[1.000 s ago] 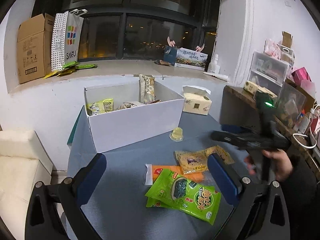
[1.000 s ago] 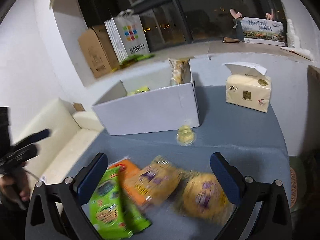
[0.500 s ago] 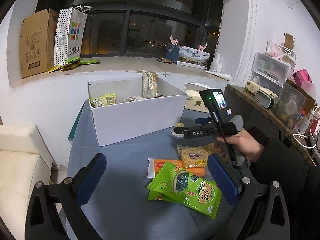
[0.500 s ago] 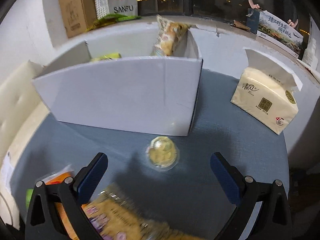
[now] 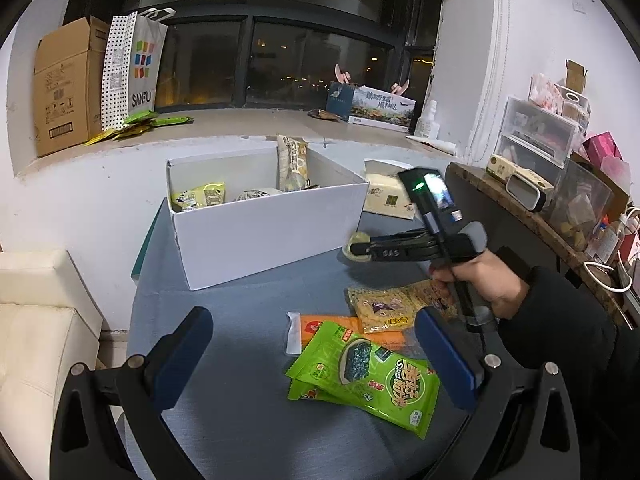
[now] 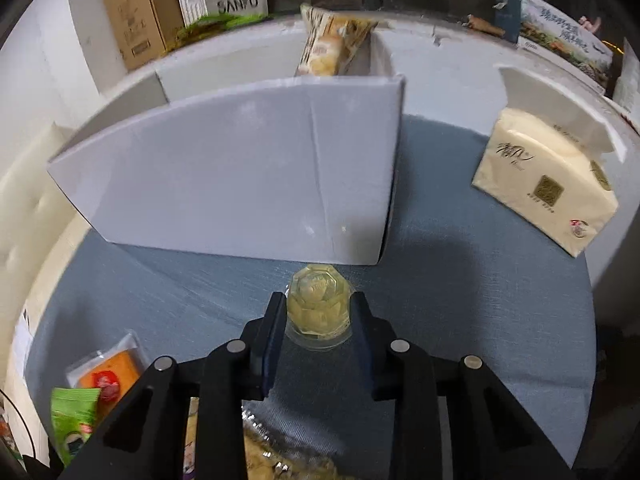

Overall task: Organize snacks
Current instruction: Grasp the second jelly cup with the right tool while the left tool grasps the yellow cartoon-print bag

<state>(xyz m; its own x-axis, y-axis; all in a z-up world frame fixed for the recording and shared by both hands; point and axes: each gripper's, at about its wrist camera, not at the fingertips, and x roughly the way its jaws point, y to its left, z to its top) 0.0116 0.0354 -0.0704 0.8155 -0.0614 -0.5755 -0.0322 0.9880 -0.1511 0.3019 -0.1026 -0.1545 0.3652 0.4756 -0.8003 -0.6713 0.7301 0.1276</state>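
A small clear jelly cup (image 6: 319, 305) sits on the blue table next to the white box (image 6: 256, 168). My right gripper (image 6: 319, 310) is shut on the cup, its fingers against both sides. It also shows in the left wrist view (image 5: 362, 247), with the cup (image 5: 357, 240) at its tips. My left gripper (image 5: 312, 344) is open and empty above the green seaweed packs (image 5: 368, 376), an orange pack (image 5: 320, 326) and yellow packs (image 5: 384, 304). The white box (image 5: 264, 228) holds several snacks.
A tissue pack (image 6: 548, 196) lies right of the box. The windowsill behind holds a cardboard box (image 5: 60, 84) and a SANFU bag (image 5: 132, 76). A shelf with storage bins (image 5: 540, 160) stands at right, a cream sofa (image 5: 36, 320) at left.
My right gripper moved forward to the jelly cup and closed on it. My left gripper stayed open, its view shifting slightly.
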